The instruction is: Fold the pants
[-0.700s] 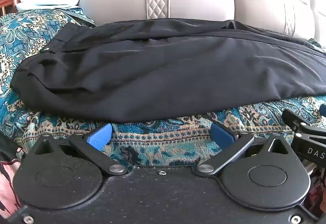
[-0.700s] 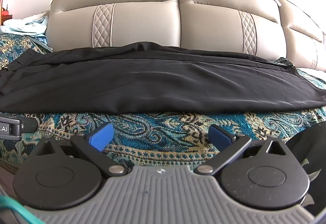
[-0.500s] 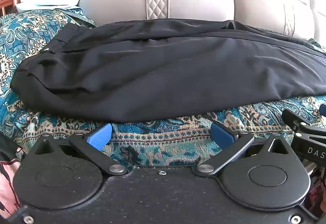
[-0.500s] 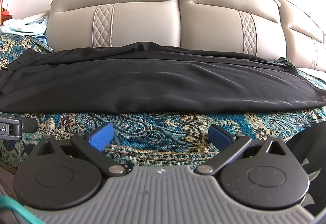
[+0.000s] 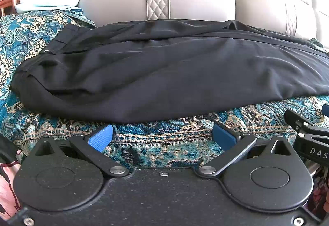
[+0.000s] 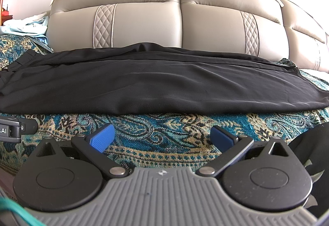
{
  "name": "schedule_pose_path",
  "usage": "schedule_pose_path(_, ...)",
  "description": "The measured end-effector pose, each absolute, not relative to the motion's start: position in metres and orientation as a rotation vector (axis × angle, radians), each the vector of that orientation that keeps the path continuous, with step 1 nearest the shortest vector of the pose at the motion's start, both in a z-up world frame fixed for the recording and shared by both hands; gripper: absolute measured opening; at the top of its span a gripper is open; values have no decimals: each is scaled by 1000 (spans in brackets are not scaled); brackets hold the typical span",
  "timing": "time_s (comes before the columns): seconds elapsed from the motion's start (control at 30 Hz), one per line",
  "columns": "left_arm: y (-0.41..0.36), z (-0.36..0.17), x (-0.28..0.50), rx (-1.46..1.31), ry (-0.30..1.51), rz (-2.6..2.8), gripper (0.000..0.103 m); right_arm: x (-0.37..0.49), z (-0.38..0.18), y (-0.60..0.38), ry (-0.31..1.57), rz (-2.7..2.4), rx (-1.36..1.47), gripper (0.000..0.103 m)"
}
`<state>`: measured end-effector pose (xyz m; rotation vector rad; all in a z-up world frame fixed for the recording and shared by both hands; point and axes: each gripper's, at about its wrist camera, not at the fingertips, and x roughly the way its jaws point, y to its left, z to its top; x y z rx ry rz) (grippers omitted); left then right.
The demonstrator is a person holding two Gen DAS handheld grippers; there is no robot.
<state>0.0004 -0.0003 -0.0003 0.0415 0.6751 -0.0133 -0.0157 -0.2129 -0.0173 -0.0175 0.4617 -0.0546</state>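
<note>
The black pants [image 5: 174,74] are lying lengthwise across the paisley bedspread [image 5: 164,143], waistband end to the left, stretching right in front of the grey padded headboard [image 6: 181,26]. The left hand-held gripper [image 5: 162,137] is hovering just short of the pants' near edge, blue pads spread wide, nothing between them. The right hand-held gripper [image 6: 162,136] is sitting alongside it, likewise spread wide and empty, over bare bedspread near the pants' front edge.
</note>
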Motion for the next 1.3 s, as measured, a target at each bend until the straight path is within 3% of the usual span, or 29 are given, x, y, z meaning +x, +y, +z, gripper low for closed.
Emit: schedule_pose_path(1.3,-1,3,11,40,724,-21,103,-21,-17,-214,469,-62,-23,103)
